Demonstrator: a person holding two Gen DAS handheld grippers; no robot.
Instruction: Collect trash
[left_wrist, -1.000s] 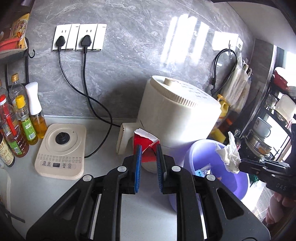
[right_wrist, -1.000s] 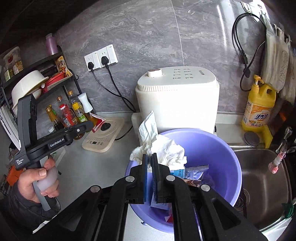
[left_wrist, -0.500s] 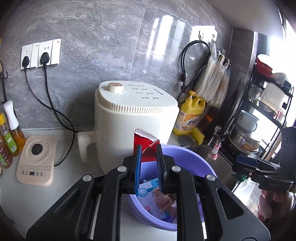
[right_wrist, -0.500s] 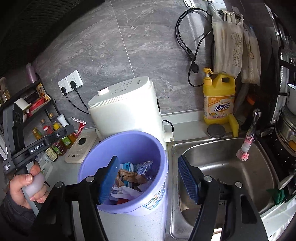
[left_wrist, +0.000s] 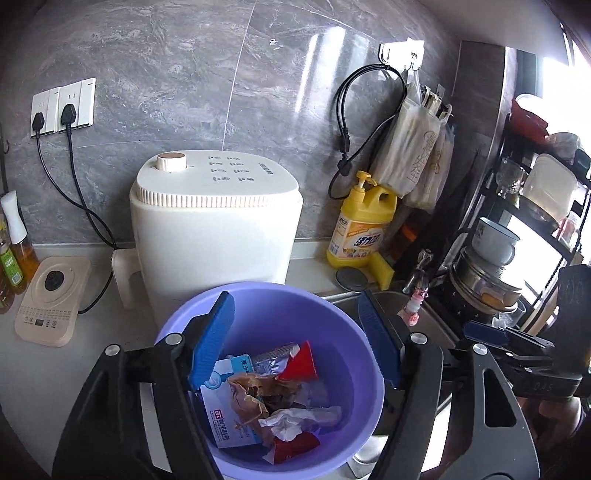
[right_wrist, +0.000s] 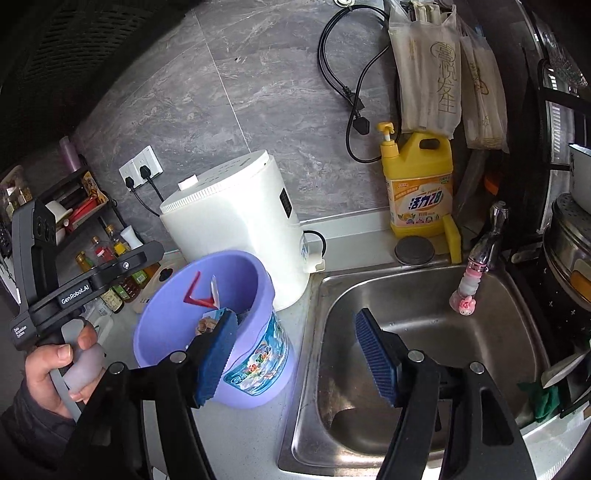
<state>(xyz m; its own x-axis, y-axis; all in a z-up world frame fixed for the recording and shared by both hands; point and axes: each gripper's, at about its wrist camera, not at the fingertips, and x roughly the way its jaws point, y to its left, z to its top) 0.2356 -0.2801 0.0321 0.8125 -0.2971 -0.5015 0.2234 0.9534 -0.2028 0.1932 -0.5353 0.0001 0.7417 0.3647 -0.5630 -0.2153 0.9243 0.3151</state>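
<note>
You have a white appliance (left_wrist: 216, 225) standing at the grey wall, its cord running to the sockets (left_wrist: 62, 107). Just right of it sits a yellow detergent bottle (right_wrist: 419, 186) with a round drain plug (right_wrist: 413, 250) in front. Your steel sink (right_wrist: 424, 354) lies below the tap (right_wrist: 487, 240). Oil bottles (left_wrist: 14, 243) stand beside a beige kettle base (left_wrist: 51, 301)

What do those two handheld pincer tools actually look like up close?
Each gripper, left and right, has black plastic arms with silver screws and two ribbed blue pads. The left one's side reads "GenRobot.AI" in white; a bare hand in a dark sleeve holds its grey handle.
</note>
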